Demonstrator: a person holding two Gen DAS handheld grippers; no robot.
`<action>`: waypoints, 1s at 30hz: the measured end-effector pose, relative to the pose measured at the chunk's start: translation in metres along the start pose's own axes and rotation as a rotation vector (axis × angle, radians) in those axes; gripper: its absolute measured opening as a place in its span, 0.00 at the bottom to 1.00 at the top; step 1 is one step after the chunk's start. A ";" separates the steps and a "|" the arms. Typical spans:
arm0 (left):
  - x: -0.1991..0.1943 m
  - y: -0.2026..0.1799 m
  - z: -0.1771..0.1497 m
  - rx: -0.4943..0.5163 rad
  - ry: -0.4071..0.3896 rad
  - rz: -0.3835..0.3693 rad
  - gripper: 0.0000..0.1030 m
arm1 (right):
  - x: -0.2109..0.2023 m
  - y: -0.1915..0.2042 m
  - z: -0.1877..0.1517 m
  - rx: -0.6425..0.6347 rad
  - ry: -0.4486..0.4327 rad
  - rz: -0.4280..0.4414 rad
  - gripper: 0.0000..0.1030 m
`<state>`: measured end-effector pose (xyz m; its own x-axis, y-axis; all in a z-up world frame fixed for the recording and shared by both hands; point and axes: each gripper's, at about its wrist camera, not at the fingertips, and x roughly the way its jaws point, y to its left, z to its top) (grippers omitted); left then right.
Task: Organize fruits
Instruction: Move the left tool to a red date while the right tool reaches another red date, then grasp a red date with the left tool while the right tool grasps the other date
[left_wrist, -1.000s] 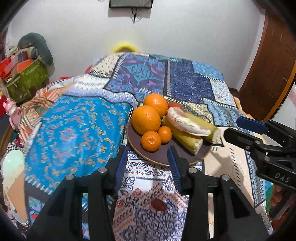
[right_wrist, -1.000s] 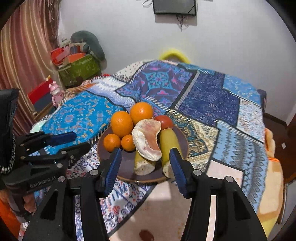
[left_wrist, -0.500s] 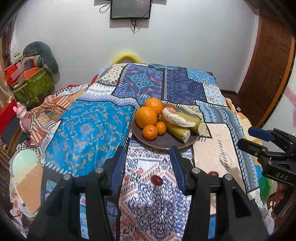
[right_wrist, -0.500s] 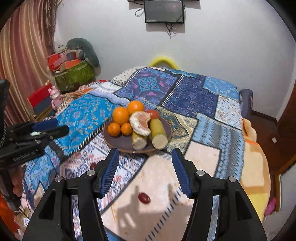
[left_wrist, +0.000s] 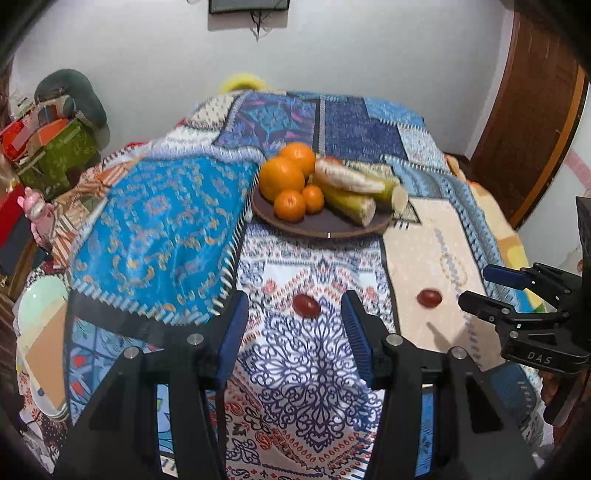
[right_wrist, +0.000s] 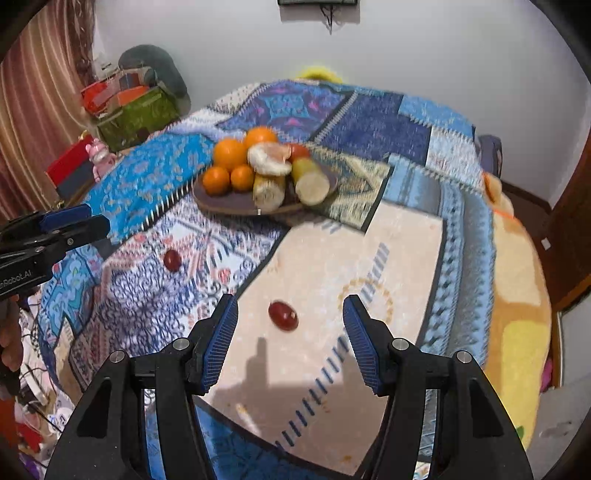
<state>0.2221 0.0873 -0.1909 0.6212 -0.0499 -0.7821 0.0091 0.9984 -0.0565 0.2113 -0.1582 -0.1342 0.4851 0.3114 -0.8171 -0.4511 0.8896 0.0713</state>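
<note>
Patchwork bedspread (left_wrist: 155, 229) covers the bed: near, two small red fruits, one (left_wrist: 306, 305) ahead of the left claw (left_wrist: 295, 325), other (right_wrist: 283, 315) ahead of the right claw (right_wrist: 290, 325); farther, brown plate (left_wrist: 321, 223) heaped with oranges (left_wrist: 282, 177) and cut fruit; white wall behind. Both claws angle down over the bed, jaws apart and just opened wider, gripping nothing

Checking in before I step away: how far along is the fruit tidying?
Done: oranges and other fruit sit on the plate. In hand: nothing; the left claw and right claw are open. Left: two small red fruits on the quilt.
</note>
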 end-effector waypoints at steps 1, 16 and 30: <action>0.005 0.000 -0.003 0.003 0.013 0.002 0.50 | 0.005 0.000 -0.003 -0.001 0.012 0.004 0.54; 0.061 0.004 -0.016 -0.028 0.127 -0.028 0.50 | 0.051 -0.008 -0.015 0.015 0.073 0.047 0.41; 0.082 -0.007 -0.010 -0.007 0.149 -0.045 0.35 | 0.056 -0.016 -0.008 0.017 0.047 0.058 0.21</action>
<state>0.2652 0.0756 -0.2609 0.4975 -0.0985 -0.8619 0.0288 0.9949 -0.0971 0.2392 -0.1575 -0.1856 0.4222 0.3469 -0.8375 -0.4645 0.8762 0.1288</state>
